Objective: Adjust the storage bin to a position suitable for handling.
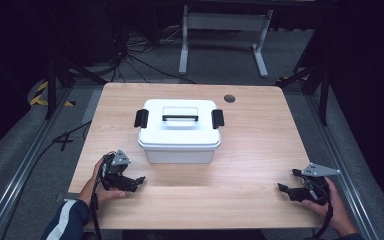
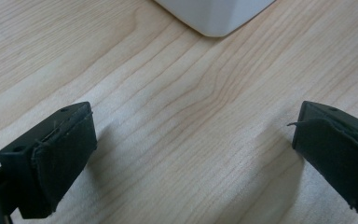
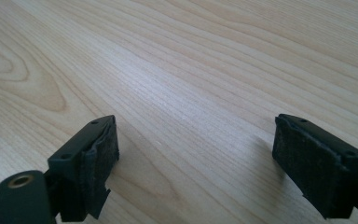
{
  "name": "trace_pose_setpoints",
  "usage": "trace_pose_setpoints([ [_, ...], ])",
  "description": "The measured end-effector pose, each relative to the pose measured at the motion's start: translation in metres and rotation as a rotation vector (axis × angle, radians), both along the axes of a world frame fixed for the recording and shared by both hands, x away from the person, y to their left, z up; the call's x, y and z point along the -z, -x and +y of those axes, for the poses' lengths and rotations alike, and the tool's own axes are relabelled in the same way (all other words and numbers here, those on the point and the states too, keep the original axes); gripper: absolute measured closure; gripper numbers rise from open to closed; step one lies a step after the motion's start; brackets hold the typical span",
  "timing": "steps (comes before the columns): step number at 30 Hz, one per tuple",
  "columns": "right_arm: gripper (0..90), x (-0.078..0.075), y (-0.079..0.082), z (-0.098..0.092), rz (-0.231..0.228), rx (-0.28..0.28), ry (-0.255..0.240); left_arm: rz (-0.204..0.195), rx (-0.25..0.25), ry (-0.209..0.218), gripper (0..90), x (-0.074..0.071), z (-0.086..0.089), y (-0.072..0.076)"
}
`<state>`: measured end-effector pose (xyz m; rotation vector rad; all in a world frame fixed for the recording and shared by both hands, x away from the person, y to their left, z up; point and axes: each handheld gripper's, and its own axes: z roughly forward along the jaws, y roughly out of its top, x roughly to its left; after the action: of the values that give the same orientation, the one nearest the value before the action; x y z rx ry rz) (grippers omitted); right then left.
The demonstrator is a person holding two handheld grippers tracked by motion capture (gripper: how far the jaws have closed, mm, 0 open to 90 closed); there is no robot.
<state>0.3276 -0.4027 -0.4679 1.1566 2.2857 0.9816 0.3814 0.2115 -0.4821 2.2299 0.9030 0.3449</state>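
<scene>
White box [image 1: 179,131] mid-desk, long axis left-right | left tongs [image 1: 136,182] nearer, right tongs [image 1: 283,189] farther | both spread, empty

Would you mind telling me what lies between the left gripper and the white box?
Nothing: in the high view, only bare wooden table separates the left gripper from the white box. The left gripper view shows the same bare wood.

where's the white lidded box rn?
High view: white plastic box with black latches sits mid-table, slightly toward the far edge, ahead of the left gripper.
</scene>
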Motion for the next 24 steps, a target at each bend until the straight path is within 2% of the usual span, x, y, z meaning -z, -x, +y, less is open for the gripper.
trace_pose_setpoints([
  [2,16.4,-0.001,-0.001,-0.002,0.008,-0.019,0.007,-0.002,0.025,-0.003,0.4,0.0,0.001,-0.002],
  [6,18.8,-0.003,-0.004,-0.006,0.025,-0.051,0.008,0.004,0.027,-0.003,0.5,0.0,0.002,-0.001],
  [8,18.4,-0.005,-0.006,-0.006,0.041,-0.079,0.03,0.004,0.028,-0.004,0.5,0.0,0.002,-0.001],
  [15,18.2,-0.012,-0.017,-0.002,0.101,-0.112,0.083,0.008,0.049,-0.005,0.5,-0.001,0.003,-0.003],
  [16,20.7,-0.017,-0.024,0.003,0.147,-0.121,0.124,0.005,0.053,-0.005,0.5,0.0,0.003,-0.003],
  [17,20.7,-0.017,-0.024,0.003,0.147,-0.121,0.124,0.003,0.055,-0.005,0.5,0.0,0.003,-0.003],
  [20,32.5,-0.02,-0.027,0.005,0.151,-0.126,0.129,0.008,0.054,-0.004,0.5,0.0,0.004,-0.003],
  [24,34.1,-0.024,-0.031,0.005,0.137,-0.112,0.1,0.009,0.056,-0.004,0.5,-0.001,0.004,-0.003],
])
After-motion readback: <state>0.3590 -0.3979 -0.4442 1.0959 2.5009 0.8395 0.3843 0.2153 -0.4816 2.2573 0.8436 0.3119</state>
